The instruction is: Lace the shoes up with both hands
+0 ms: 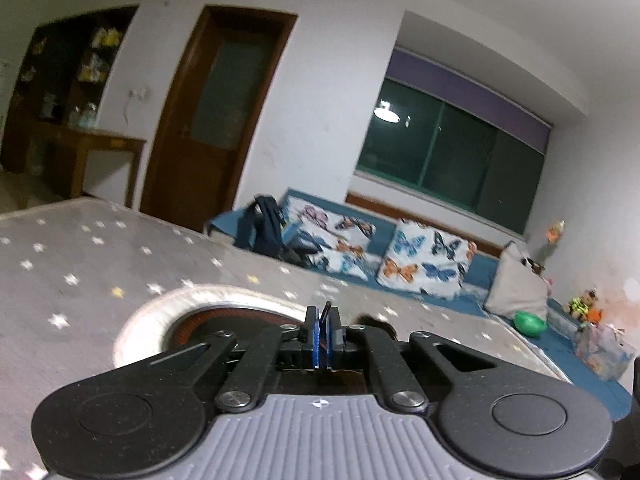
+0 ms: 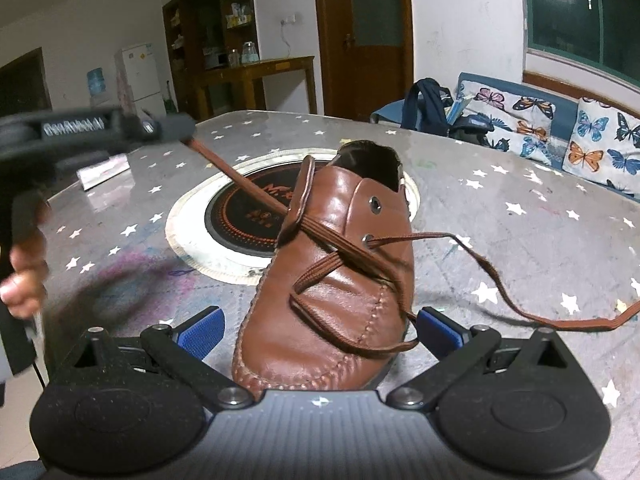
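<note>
Left gripper point(image 1: 322, 334) jaws pinched together, blue pads point(image 1: 317, 340) nearly touching, thin dark lace tip point(image 1: 325, 310) sticking up between them. Below and ahead: grey star-print table point(image 1: 92, 264) with round white-rimmed cutout point(image 1: 160, 300). Background: brown door point(image 1: 216, 120), dark window point(image 1: 448, 152), blue sofa point(image 1: 484, 268) with butterfly cushions point(image 1: 424, 260), backpack point(image 1: 260, 228), green ball point(image 1: 529, 323).
</note>
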### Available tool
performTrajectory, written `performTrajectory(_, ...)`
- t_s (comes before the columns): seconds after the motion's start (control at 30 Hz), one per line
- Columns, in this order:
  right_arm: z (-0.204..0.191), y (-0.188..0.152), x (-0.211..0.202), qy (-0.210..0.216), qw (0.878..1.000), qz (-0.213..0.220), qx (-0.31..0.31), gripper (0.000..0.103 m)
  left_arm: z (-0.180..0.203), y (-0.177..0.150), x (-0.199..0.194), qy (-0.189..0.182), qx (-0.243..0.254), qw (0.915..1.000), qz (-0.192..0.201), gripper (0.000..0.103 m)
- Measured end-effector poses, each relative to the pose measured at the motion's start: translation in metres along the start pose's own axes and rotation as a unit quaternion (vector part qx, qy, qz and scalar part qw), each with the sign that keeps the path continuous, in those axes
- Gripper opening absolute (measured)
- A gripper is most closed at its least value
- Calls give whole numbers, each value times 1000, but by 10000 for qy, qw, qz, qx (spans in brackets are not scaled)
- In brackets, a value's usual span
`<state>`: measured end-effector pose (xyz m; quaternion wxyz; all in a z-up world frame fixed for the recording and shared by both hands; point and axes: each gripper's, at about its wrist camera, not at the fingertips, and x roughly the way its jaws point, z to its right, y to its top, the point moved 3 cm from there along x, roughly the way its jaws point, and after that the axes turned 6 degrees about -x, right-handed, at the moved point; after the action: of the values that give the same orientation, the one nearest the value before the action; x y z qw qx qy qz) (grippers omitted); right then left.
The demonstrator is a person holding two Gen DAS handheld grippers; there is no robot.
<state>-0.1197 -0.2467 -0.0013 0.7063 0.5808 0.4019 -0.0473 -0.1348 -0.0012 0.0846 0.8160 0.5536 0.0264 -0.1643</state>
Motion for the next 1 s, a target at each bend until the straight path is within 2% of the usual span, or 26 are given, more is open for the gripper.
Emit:
performTrajectory(0.2, -4, 2, 2, -20, 10000, -15, -79, 103, -3, 19, -21, 289, 143, 9986, 423, 3)
performTrajectory(0.4, -5, 4, 0, -49, 9999, -2, -96, 103, -5, 33, -42, 679, 345, 9934, 856, 3)
performTrajectory(0.63, -4, 5, -1, -24, 9999, 6, -111, 103, -10, 44, -69, 1223, 349, 9833, 1302, 3)
performTrajectory(0.73, -4, 4, -1, -13, 9999, 13, -125, 103, -9, 47, -81, 1477, 507, 9766, 1478, 3)
performTrajectory(0.9, -2, 5, -3, 17, 9999, 67, -89, 103, -7, 47, -89, 1791, 704, 9681, 1603, 3)
performTrajectory(1.0, -1, 4, -3, 20, 9999, 66, -89, 103, -7, 50, -90, 2049, 804, 9603, 1716, 3)
